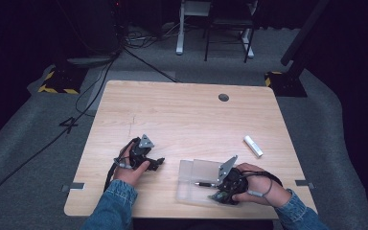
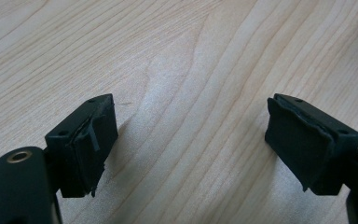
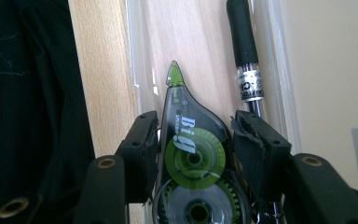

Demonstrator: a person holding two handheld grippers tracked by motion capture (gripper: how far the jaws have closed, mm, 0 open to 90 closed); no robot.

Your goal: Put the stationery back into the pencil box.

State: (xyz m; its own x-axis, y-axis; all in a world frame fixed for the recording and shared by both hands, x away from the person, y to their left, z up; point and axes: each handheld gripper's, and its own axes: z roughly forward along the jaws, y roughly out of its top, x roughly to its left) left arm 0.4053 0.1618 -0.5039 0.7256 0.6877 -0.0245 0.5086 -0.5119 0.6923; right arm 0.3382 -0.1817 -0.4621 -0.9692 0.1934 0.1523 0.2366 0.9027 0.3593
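Note:
A green and clear correction tape dispenser (image 3: 193, 154) lies in a clear plastic case (image 1: 191, 168) near the table's front edge. A black pen (image 3: 242, 42) lies beside it in the same case. My right gripper (image 3: 196, 140) straddles the dispenser with one jaw on each side. Its pads sit right at the dispenser's sides and do not seem to press on it. In the high view the right gripper (image 1: 216, 190) points left over the case. My left gripper (image 1: 159, 163) rests on the bare wood to the left. The left gripper (image 2: 191, 140) stands wide open with nothing between its pads.
A small white stick-shaped object (image 1: 252, 145) lies on the wooden table (image 1: 182, 115) to the right of the case. A round cable hole (image 1: 224, 97) is near the far edge. Beyond the table, cables and stand legs are on the grey floor.

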